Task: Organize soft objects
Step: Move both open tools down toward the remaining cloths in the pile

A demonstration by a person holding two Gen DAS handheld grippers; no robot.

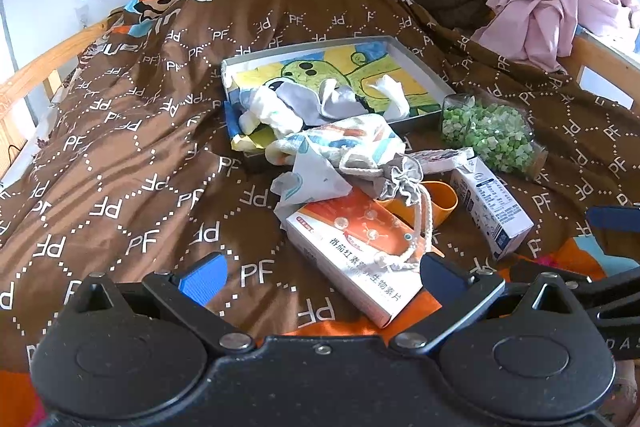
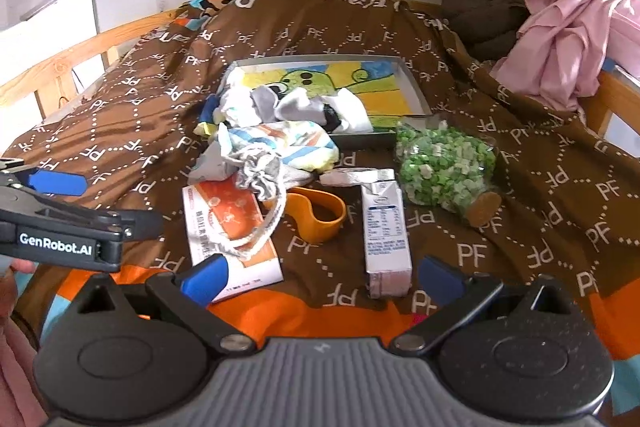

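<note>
on a brown quilt (image 1: 120, 155) lie one shallow tray (image 1: 416, 59), one drawstring pouch (image 1: 360, 147), one orange-and-white box (image 1: 352, 243), one milk carton (image 2: 386, 227), one orange cup (image 2: 320, 215) and one corked jar of green bits (image 2: 444, 167). several pale socks (image 1: 288, 107) sit heaped at the tray's near corner, the pouch just in front, its cord across the box. the left gripper (image 1: 320, 271) and right gripper (image 2: 322, 273) hover spread and empty. only the right view shows the left gripper's side, labelled genrobot.ai.
</note>
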